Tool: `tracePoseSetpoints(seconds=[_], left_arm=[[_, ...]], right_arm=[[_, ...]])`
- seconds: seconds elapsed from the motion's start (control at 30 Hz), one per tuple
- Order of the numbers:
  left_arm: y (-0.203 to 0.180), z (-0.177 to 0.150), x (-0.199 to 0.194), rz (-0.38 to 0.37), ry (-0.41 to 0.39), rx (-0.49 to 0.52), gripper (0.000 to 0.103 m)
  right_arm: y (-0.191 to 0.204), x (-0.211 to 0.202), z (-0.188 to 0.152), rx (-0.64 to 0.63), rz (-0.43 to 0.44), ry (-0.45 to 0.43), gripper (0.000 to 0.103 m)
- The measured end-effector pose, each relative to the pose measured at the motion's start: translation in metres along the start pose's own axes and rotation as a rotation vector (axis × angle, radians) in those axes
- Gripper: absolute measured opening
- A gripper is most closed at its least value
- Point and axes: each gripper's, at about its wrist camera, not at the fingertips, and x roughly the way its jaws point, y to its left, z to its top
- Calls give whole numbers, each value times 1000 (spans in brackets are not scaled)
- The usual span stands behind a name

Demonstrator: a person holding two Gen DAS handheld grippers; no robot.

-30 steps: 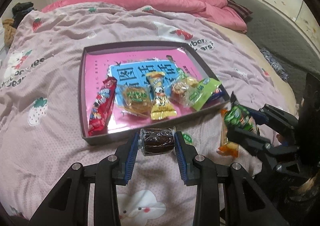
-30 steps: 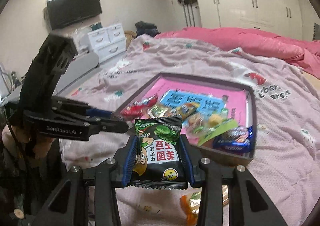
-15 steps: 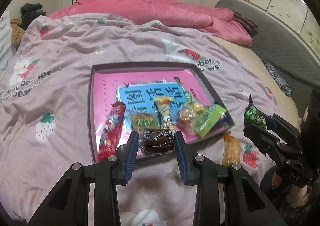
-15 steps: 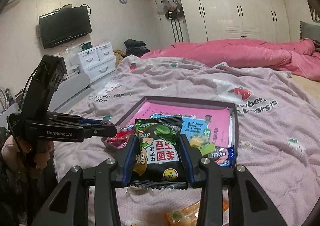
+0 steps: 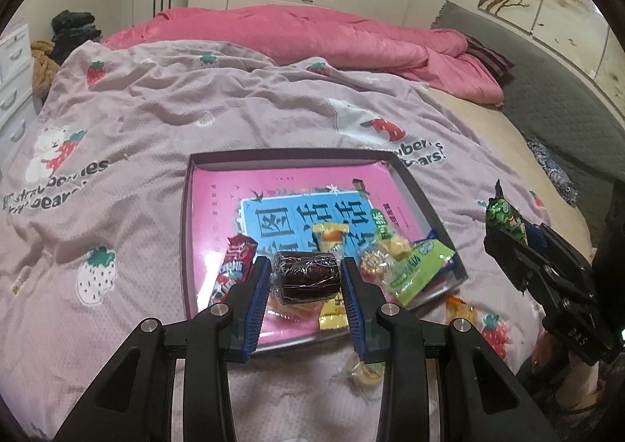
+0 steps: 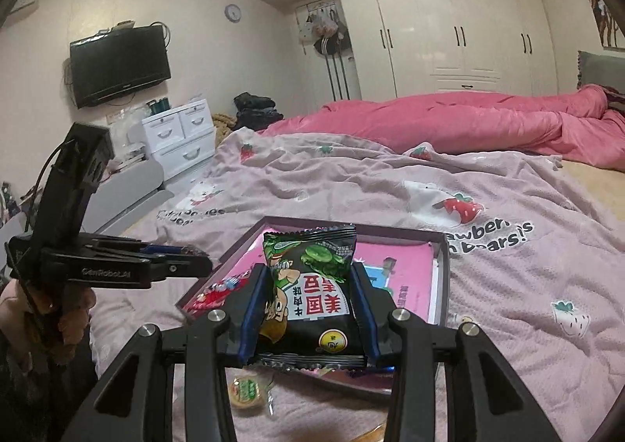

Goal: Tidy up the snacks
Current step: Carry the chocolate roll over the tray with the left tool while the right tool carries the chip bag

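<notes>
The left gripper (image 5: 305,278) clamps a dark brown wrapped cake roll (image 5: 306,272) above the pink-lined tray (image 5: 186,231); the right gripper (image 6: 308,309) grips a black-and-green snack packet (image 6: 312,285).

Quilt (image 5: 164,137): soft cloth, matt, finely dimpled weave, creased all over
Pink blanket (image 5: 312,39): smoother cloth with a faint sheen
Box (image 5: 186,246): stiff card walls, matt and dull — its pink floor looks like printed paper, slightly shiny
Brown roll (image 5: 305,273): clear plastic film, glossy and wrinkled, tight over a dark cake
Green packet (image 6: 310,285): glossy printed plastic foil, crimped and ridged along its top edge
Red wrapper (image 5: 233,266): shiny printed foil
Left gripper (image 5: 305,278): matt black hard plastic, ribbed blue pads, bright metal screw heads
Right gripper (image 6: 310,305): the same matt black plastic — blue pads, metal screws
Wardrobe (image 6: 449,24): smooth, high-gloss white doors
</notes>
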Motion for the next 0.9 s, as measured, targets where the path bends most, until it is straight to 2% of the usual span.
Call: tracePoseSetpoints(seconds=[0.27,0.7,0.9], left_arm=[[0,11,3,42,-33,15,37],[17,-3,38,97,26,9,37],[19,-13,48,107,56,23,37]], right_arm=[[-17,5,7,38,-37,-14,42],[-41,12,6,110,-135,-5,42],[-43,17,3,111,-140,13,42]])
